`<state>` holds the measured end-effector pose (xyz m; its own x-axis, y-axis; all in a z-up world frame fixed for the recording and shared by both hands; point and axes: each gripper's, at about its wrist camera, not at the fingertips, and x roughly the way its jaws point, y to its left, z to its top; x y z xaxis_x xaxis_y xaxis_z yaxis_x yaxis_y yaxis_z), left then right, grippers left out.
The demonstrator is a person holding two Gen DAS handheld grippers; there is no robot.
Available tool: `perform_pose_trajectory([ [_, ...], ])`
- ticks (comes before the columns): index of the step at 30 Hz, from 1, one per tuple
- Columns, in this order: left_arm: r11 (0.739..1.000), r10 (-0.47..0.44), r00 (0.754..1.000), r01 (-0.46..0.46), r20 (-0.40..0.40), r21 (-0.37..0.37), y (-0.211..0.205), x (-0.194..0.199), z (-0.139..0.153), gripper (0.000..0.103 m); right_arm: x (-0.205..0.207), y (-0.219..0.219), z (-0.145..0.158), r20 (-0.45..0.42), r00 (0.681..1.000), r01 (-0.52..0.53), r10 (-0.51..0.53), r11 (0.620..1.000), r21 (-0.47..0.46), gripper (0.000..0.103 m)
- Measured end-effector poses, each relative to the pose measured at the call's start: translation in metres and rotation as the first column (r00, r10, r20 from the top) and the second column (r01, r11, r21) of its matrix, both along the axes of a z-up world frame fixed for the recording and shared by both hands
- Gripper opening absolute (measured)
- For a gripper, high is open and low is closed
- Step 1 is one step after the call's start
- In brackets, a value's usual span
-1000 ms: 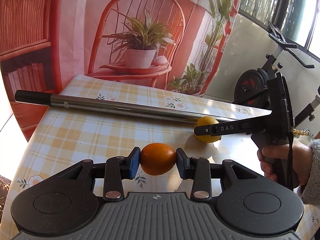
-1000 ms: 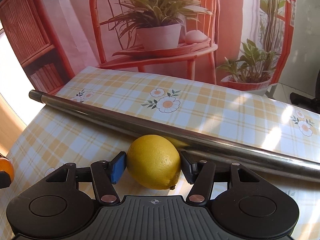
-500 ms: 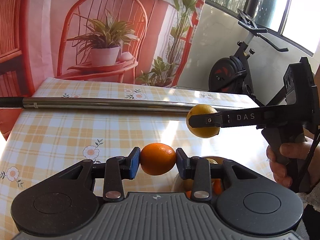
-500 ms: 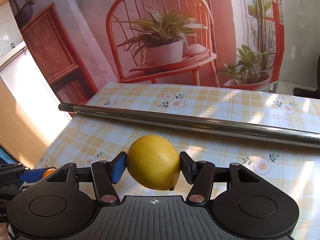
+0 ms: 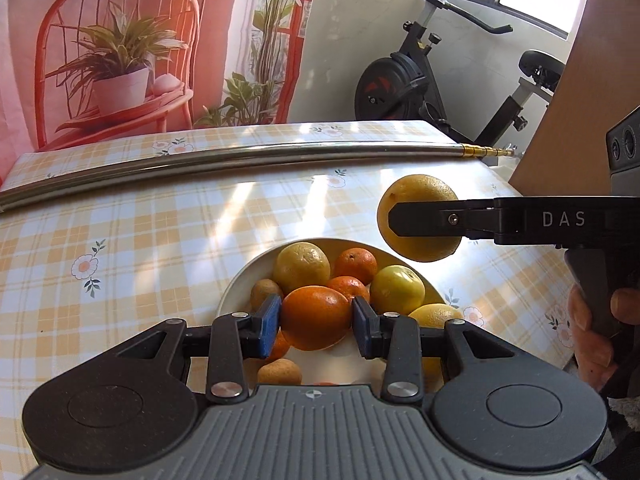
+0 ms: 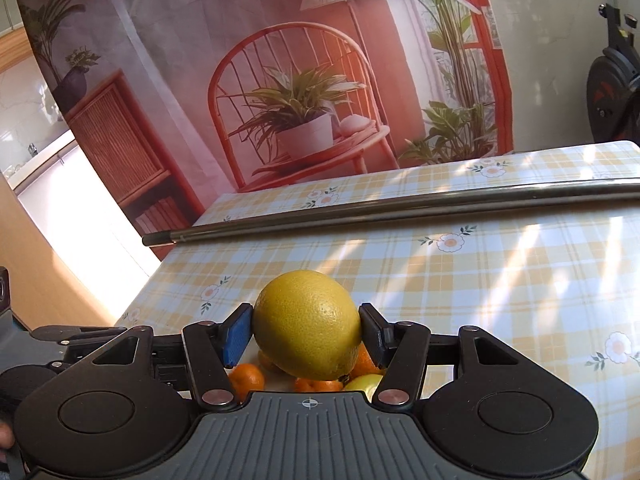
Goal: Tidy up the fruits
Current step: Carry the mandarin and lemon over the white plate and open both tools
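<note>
The left gripper held an orange clamped between its 2 blue pads, directly above a white bowl on the checked tablecloth. The bowl already contained several lemons, small oranges and 2 brownish fruits, one of them just below the held orange.

The right gripper gripped a lemon between its own pads, both pressing on the fruit's sides. In the left wrist view the same lemon hung in the air above the right rim of the bowl, with a black finger marked DAS crossing its front and the person's right hand wrapped around the handle. In the right wrist view, small oranges and a bit of another lemon showed beneath the held lemon.

A long metal pole lay across the far side of the table. Behind it hung a printed backdrop of a red chair with a potted plant, and an exercise bike stood to the right.
</note>
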<state>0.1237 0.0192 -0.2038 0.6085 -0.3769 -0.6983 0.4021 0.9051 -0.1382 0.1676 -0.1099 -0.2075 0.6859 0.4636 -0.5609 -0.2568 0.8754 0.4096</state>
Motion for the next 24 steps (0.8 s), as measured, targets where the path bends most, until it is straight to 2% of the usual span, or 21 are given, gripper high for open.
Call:
perform_pose_trajectory([
  [5, 0.996, -0.041, 0.998, 0.044, -0.036, 0.072, -0.015, 0.007, -0.019, 0.04, -0.02, -0.014, -0.008, -0.009, 1.0, 0.028, -0.028, 0.999, 0.032, 0.053],
  [9, 0.998, -0.04, 0.995, 0.045, -0.093, 0.053, -0.017, 0.016, -0.033, 0.04, -0.025, -0.02, -0.014, -0.018, 0.999, 0.051, -0.051, 0.998, 0.028, 0.053],
  [11, 0.997, -0.027, 0.994, 0.034, -0.104, 0.066, -0.018, 0.018, -0.039, 0.04, -0.026, -0.023, -0.016, -0.023, 0.998, 0.056, -0.056, 0.998, 0.019, 0.053],
  [19, 0.999, 0.021, 0.995, -0.019, -0.092, 0.031, -0.013, 0.03, -0.039, 0.04, -0.024, -0.031, -0.021, -0.038, 0.997, 0.074, -0.073, 0.996, 0.039, 0.053],
  [24, 0.998, 0.026, 0.999, -0.024, -0.048, 0.055, -0.014, 0.025, -0.031, 0.041, -0.023, -0.027, -0.022, -0.043, 0.997, 0.066, -0.064, 0.997, 0.038, 0.053],
])
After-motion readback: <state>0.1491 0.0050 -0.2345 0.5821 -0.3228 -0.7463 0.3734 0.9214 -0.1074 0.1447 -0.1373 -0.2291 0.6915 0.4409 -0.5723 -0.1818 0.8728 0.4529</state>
